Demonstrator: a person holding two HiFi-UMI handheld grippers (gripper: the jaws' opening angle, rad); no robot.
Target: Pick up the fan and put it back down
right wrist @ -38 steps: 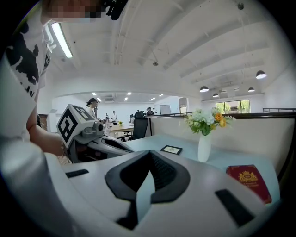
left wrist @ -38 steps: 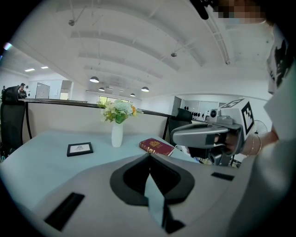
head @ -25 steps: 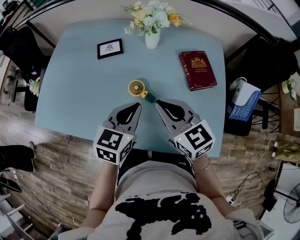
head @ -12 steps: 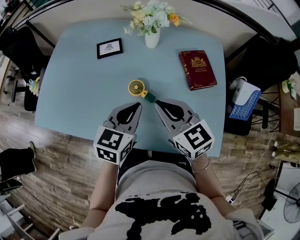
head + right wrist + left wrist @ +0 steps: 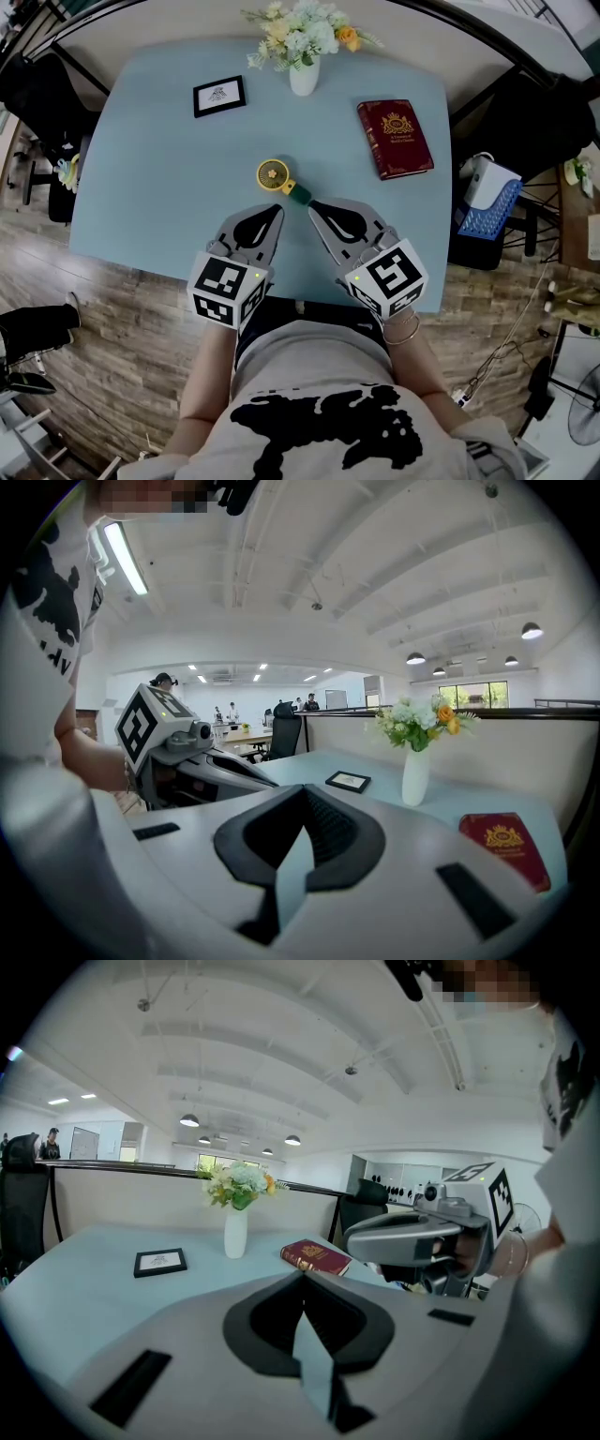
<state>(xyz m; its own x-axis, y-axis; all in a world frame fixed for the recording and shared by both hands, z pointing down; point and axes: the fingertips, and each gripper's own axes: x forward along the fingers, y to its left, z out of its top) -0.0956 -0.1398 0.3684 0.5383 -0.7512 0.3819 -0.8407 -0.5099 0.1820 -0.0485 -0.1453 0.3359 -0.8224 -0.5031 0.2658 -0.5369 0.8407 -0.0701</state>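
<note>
Pale-blue worktop [image 5: 159, 141], office background. Left gripper [image 5: 277, 211]: fingers clenched, empty. The fan [image 5: 274, 174] lies flat just beyond both fingertips. Right gripper [image 5: 315, 204]: fingers clenched, empty, tip possibly touching the fan's handle. Advancing unopened would shove the fan away.

The left gripper [image 5: 274, 212] and the right gripper [image 5: 314, 204] are held side by side, tips converging, jaws closed together and empty.
</note>
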